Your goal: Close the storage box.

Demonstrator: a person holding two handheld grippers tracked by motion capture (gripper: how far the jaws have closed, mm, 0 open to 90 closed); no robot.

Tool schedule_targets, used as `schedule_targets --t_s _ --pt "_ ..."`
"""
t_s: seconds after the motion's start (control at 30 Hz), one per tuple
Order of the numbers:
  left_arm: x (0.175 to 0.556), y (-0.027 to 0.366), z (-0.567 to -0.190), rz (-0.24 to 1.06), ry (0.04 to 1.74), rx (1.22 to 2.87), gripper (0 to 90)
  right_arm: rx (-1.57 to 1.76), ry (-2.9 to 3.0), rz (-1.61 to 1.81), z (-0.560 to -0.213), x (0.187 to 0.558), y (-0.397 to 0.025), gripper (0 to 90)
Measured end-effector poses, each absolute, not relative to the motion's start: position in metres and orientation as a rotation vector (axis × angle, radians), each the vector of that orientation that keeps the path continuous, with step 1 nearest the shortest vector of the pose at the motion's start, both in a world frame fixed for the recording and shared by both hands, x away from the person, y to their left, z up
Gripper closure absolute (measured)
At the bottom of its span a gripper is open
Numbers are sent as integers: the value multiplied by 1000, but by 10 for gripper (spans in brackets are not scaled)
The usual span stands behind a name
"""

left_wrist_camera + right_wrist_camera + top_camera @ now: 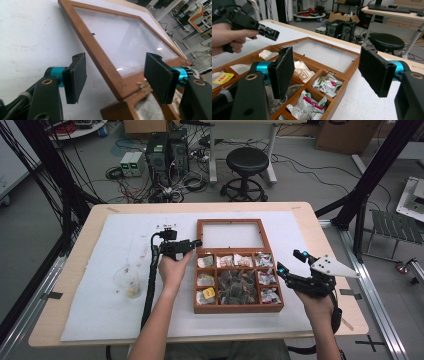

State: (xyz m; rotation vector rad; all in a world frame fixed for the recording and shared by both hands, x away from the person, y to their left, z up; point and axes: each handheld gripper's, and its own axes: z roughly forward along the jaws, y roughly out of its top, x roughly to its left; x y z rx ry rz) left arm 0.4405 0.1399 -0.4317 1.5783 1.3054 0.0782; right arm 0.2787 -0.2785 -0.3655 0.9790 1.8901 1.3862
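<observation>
Right now the box (238,280) sits near the middle of the worktop (60,285), on a white mat (100,320), with its glass lid (231,234) swung fully back and lying flat on the mat behind it. Wooden dividers split the box into compartments holding tea packets (267,295) in crinkled wrappers, and a yellow packet (209,292) lies in the near left one (the big middle compartment holds a darker heap I cannot make out).

At the box's far left corner the left gripper (196,242) is held above the mat by the left hand (172,267), pointing toward the hinge side. In the left gripper view its fingers (76,76) stand wide apart with nothing between them, the lid's wooden frame running between them below, and a brass hinge (143,86) near the right finger.

Just off the box's right edge the right gripper (290,262) is held by the right hand (315,307), its grey plate (332,266) pointing right. In the right gripper view its fingers (375,71) are also spread wide and empty, looking across the compartments toward the lid.

Farther left on the mat stands a clear cup (127,282) with something pale in the bottom. Beyond the worktop, on the floor, are a black stool (246,170) and computer towers (167,152) among tangled cables.
</observation>
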Motion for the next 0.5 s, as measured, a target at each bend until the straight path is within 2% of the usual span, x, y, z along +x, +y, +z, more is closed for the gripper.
schedule_targets --t_s 0.17,0.37,0.43,0.5 --pt "455 137 -448 -64 1343 1551 344 974 1884 1391 -364 278 -280 299" --pt "462 138 -461 -143 1375 1492 349 979 1876 1396 -364 277 -283 298" --pt "464 138 -467 -217 1366 1469 402 979 1875 1397 -364 277 -285 299" --pt "465 136 -469 -237 1341 1463 435 981 1875 1396 -364 277 -285 299"
